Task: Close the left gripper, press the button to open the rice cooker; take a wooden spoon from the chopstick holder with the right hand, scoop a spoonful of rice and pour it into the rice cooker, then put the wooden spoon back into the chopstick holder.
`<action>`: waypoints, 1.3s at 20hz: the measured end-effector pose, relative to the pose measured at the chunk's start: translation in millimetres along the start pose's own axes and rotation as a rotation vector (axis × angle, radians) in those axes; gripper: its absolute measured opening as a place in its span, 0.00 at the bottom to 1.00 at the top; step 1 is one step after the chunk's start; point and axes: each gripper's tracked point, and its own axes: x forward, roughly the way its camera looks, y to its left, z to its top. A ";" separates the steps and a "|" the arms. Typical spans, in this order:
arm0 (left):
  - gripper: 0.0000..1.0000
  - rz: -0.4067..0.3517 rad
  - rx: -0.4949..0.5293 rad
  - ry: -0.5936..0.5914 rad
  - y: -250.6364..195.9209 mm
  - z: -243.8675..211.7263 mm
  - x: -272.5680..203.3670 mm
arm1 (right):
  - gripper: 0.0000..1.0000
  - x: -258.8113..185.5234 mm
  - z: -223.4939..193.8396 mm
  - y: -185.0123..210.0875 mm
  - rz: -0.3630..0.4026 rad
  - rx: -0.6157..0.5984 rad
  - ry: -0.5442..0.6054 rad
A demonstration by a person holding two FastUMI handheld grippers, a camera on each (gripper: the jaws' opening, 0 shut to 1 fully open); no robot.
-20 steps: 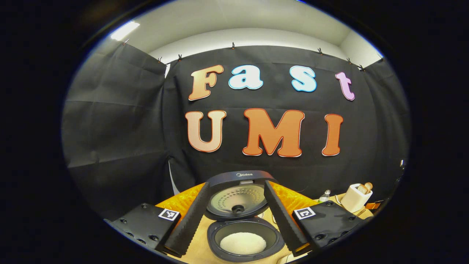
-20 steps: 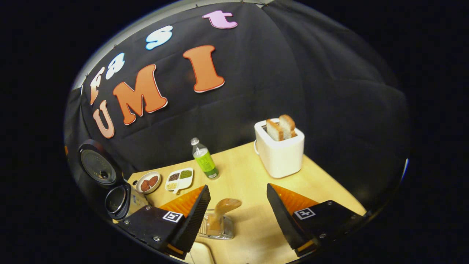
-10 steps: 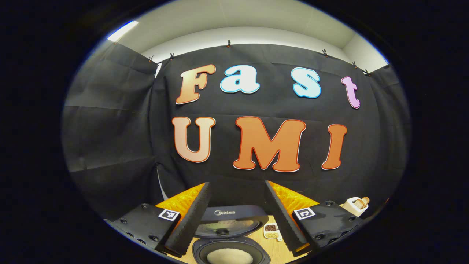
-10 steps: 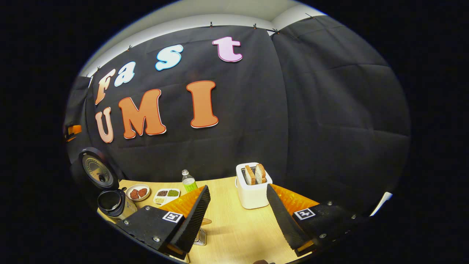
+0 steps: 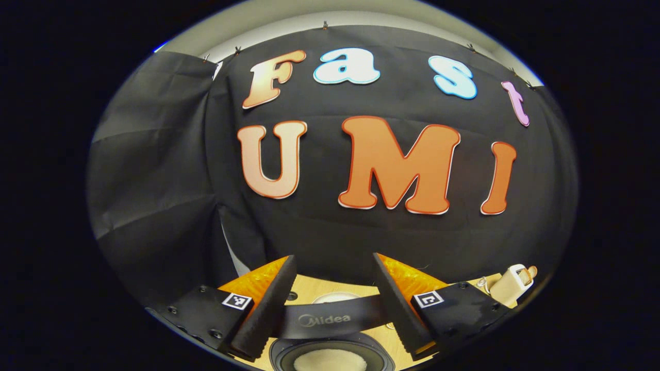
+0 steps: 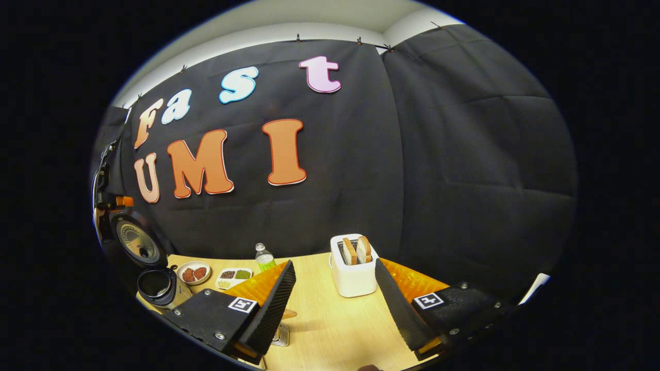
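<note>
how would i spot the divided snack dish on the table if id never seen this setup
In the right gripper view, start at the open rice cooker at the wooden table's left end. Going right, pass the round bowl with two brown pieces; the divided dish comes next, before the green-labelled bottle. It is the white dish split into compartments of different coloured grains.

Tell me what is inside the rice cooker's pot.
White rice lies in the rice cooker's pot, below the raised lid. The left gripper's fingers cover the pot's sides.
</note>
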 end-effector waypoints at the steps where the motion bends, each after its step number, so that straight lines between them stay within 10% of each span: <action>1: 0.97 -0.019 -0.018 -0.038 -3.4 3.5 -5.4 | 0.95 1.8 1.8 0.3 0.001 0.000 0.002; 13: 0.98 -0.063 -0.010 -0.054 -28.4 -89.4 -109.9 | 0.95 30.3 17.8 39.4 0.099 -0.019 -0.026; 26: 1.00 0.000 0.018 0.017 -29.6 -219.8 -121.5 | 0.95 41.0 8.3 53.4 0.137 0.004 0.000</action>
